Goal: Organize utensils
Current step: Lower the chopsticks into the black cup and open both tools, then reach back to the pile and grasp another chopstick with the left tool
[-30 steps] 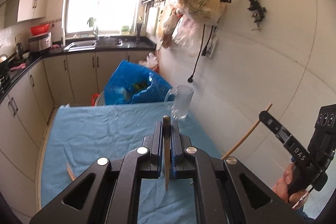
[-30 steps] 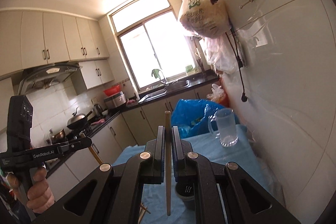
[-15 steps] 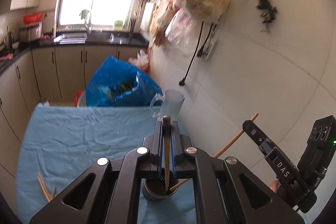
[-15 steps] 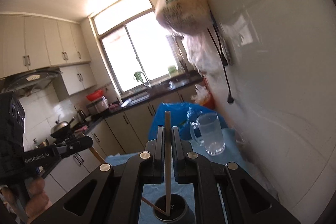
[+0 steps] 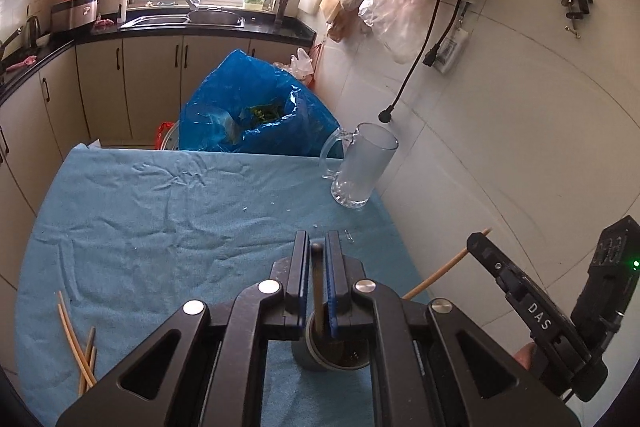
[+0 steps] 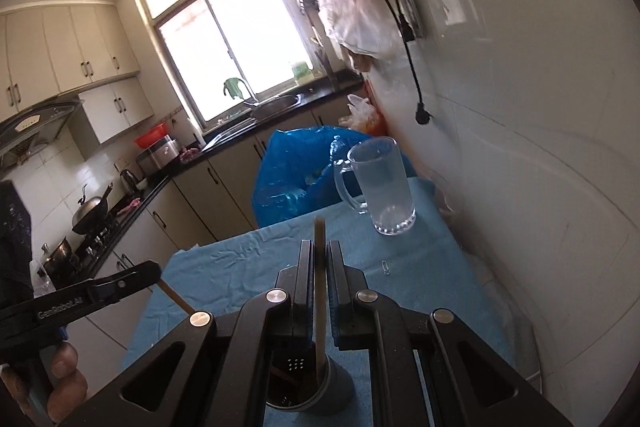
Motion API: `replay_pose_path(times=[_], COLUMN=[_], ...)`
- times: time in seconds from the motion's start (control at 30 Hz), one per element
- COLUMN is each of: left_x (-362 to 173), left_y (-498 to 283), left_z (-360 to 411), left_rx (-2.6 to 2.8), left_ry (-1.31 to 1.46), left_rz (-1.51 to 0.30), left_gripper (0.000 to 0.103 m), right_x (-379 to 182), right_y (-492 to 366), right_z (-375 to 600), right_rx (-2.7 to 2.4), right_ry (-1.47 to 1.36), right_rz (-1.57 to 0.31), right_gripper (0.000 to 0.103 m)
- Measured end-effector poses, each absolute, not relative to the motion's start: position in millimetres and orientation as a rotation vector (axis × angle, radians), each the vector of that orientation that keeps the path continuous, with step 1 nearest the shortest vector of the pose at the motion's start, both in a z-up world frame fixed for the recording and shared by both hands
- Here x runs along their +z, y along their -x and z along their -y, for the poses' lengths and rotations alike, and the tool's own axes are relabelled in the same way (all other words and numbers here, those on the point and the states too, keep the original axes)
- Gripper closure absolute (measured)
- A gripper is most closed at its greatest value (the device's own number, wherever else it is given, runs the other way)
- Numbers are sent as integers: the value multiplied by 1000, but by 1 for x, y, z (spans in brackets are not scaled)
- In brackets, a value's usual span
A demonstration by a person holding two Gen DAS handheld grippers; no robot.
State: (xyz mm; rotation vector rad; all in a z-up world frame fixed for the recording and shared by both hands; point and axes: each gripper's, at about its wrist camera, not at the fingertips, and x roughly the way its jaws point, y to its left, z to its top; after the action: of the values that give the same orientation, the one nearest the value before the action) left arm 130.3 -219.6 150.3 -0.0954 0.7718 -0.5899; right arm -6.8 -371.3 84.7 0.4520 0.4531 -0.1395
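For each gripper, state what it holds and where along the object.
Left gripper: a chopstick, near its top end. Right gripper: another chopstick, below its top.

Two wooden chopsticks stand in the dark holder cup; seemingly three lie loose.

On the table, a cloth covers the top. A holder cup stands near the front edge, directly under both grippers. The left gripper has a chopstick between its jaws, lower end inside the cup. The right gripper has another chopstick reaching into the same cup. Loose chopsticks lie at the front left. A glass mug stands at the far right by the wall. A plastic bag sits behind the table.
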Motion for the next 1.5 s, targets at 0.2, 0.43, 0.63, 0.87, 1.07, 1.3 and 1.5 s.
replay_pose_path(times=[0.2,0.43,0.63,0.87,1.07,1.3,1.5], left_x=[162,184,189,159,104,45,10], left_y=[-121,-97,-70,-45,-40,-76,-127], left_z=[210,185,151,90,24,-53,-70], left_rx=[-596,-595,-565,-496,-396,-221,-164], left_ry=[114,134,142,165,218,349,427], left_rz=[-741,-678,-646,-684,-783,-941,-1050], left_gripper=[75,70,67,66,66,66,66], right_x=[96,126,133,101,36,-11,-12], right_y=[21,67,101,102,77,56,55], right_z=[369,356,333,280,233,205,200], right_rx=[-140,-148,-87,26,100,120,114], right_ry=[-444,-415,-409,-361,-342,-302,-284], right_rz=[-422,-315,-281,-395,-604,-749,-761], right_gripper=[84,75,69,67,67,67,67])
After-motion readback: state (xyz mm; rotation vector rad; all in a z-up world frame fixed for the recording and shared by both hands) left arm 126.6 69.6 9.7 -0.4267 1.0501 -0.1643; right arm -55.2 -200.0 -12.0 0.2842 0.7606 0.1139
